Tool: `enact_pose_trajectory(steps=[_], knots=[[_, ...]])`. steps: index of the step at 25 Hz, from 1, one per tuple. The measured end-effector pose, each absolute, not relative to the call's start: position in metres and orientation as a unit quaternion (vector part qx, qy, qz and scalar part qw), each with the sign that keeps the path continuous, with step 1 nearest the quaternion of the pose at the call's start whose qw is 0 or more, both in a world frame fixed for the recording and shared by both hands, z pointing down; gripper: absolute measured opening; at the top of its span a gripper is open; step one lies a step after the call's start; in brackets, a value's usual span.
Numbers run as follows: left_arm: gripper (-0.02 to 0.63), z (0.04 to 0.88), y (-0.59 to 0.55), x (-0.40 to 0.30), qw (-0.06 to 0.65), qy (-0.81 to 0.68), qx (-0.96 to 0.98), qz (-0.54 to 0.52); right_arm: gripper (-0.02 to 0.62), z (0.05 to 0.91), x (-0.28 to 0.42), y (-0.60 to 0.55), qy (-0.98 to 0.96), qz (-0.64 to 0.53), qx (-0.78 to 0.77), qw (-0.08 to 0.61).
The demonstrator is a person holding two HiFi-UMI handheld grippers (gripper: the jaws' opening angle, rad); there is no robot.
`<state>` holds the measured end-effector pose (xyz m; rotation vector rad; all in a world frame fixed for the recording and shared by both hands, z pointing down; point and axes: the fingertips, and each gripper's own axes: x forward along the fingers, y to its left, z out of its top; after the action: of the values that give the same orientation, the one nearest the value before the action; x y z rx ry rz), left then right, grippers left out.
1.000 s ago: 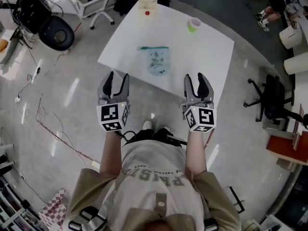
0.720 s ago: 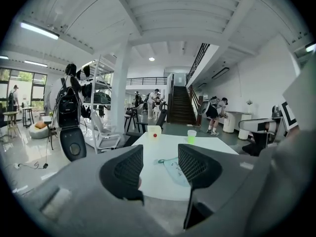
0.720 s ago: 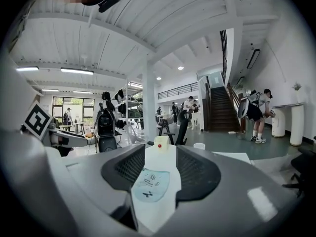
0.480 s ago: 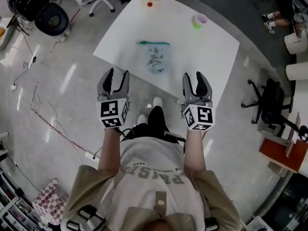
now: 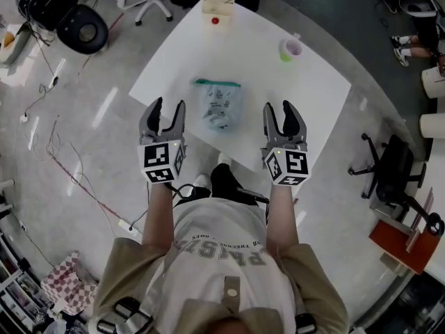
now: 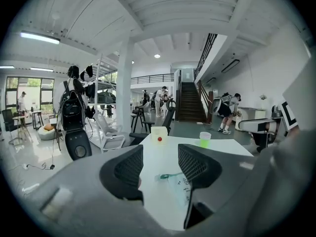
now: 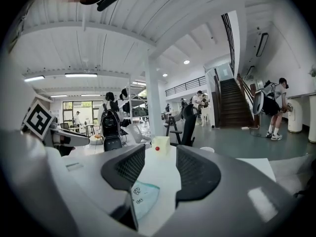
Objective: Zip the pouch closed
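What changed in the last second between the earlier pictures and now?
The left gripper and right gripper moved forward toward the table; in the head view they now flank the pouch. Nothing was taken hold of or let go. Both stay open and empty; the pouch, cup and box lie where they were.

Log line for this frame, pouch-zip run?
phase: pre-grasp | left gripper: open, empty | right gripper: open, empty | clear plastic pouch with green zip top: flat on white table, untouched
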<state>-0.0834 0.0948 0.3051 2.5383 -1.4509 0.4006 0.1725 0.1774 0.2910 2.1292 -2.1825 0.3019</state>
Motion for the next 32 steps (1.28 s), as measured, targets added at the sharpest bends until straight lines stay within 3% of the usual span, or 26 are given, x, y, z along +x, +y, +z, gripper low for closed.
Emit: enact_pose_trajectory(steps=[16,32], knots=[[0.230,0.368,0.044,-0.049,0.128,-0.482,0.844,0.200,0.172,0.340,0.219,0.099,-0.730,0.128,0.670,0.049],[0.230,0.475,0.005,-0.031,0.191,-0.378,0.853,0.304,0.195,0.410,0.181,0.029,-0.767,0.198,0.592,0.146]])
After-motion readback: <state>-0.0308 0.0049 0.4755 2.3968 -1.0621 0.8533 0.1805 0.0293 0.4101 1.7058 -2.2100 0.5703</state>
